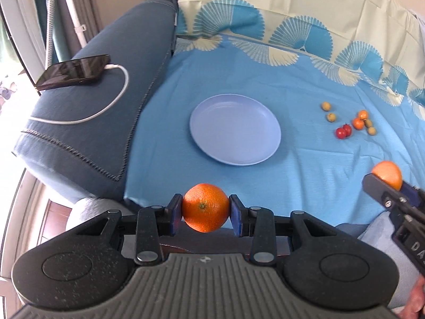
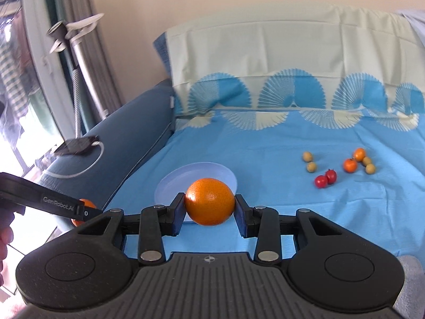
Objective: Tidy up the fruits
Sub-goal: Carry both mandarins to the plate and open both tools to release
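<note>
My left gripper (image 1: 205,208) is shut on an orange (image 1: 205,207), held above the near edge of the blue sheet. My right gripper (image 2: 209,206) is shut on a second orange (image 2: 209,201), held in front of the pale blue plate (image 2: 170,186). The plate (image 1: 235,129) lies bare in the middle of the sheet. Right of it lie small fruits: two red cherry tomatoes (image 1: 343,131), two small orange fruits (image 1: 360,119) and several yellow-green ones (image 1: 328,111). The right gripper with its orange (image 1: 389,174) shows at the right edge of the left wrist view.
A blue sofa arm (image 1: 93,111) at the left carries a black phone (image 1: 73,71) with a white cable (image 1: 114,98). The patterned sheet (image 1: 292,53) climbs the backrest behind. A window and curtain (image 2: 39,79) stand at far left.
</note>
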The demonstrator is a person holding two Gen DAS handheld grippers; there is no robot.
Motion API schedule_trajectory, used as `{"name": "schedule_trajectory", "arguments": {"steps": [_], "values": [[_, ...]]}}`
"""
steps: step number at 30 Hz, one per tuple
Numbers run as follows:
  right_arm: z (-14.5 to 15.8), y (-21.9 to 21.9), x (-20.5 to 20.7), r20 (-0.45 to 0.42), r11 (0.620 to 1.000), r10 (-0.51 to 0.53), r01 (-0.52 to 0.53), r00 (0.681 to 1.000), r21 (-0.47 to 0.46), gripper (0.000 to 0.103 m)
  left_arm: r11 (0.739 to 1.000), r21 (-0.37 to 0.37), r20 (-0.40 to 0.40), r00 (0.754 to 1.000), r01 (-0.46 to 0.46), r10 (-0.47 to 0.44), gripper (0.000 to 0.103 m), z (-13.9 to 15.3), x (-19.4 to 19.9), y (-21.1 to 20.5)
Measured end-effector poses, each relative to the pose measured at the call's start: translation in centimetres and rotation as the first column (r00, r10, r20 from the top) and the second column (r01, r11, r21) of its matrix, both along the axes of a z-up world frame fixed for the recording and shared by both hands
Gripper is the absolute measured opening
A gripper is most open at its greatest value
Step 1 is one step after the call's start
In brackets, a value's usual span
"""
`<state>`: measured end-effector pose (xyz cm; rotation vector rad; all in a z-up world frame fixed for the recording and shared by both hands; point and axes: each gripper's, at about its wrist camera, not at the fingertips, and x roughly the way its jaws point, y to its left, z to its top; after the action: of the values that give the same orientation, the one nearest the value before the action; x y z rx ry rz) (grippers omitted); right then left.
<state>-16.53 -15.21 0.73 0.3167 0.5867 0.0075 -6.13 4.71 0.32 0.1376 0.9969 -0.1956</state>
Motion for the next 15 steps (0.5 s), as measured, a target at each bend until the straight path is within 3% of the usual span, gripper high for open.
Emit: {"name": "schedule_trajectory", "arguments": {"steps": [15], "values": [[1.3,2.4,-0.1,-0.001,0.997,0.011,-0.012,1.0,-0.082,0.04,0.999,-0.052,0.011,1.0,0.002,-0.002,0.041,-0.3,-0.3,1.8]]}}
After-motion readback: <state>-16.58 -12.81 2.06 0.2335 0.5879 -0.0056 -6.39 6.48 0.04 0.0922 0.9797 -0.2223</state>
